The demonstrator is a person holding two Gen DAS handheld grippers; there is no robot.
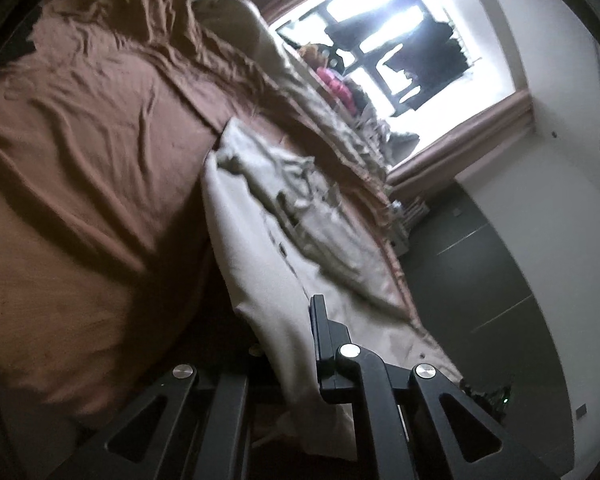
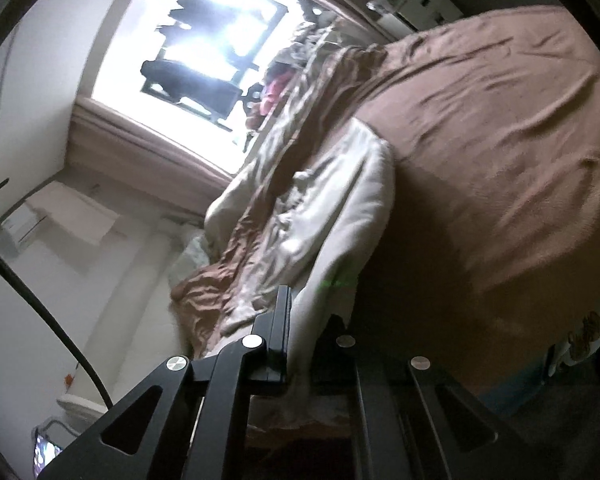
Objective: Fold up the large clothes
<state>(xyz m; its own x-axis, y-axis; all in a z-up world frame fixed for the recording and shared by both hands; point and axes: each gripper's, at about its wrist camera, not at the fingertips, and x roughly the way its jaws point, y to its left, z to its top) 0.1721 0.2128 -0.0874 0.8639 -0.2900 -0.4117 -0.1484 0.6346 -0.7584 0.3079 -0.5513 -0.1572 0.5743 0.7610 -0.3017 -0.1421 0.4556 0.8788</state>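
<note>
A large cream-white garment (image 1: pixel 260 240) lies stretched over a brown bedsheet (image 1: pixel 92 160); it also shows in the right wrist view (image 2: pixel 340 208). My left gripper (image 1: pixel 292 344) is shut on one edge of the garment, with cloth pinched between its black fingers (image 1: pixel 324 332). My right gripper (image 2: pixel 304 328) is shut on another edge of the same garment, next to its left finger (image 2: pixel 280 320). Both views are tilted sideways. The garment hangs taut from each gripper toward the bed.
A crumpled brown-and-grey quilt (image 1: pixel 340 132) lies along the far side of the bed below a bright window (image 1: pixel 400 40). A dark floor (image 1: pixel 480 260) and white wall (image 1: pixel 560 160) lie beyond. A black cable (image 2: pixel 40 300) crosses the right wrist view.
</note>
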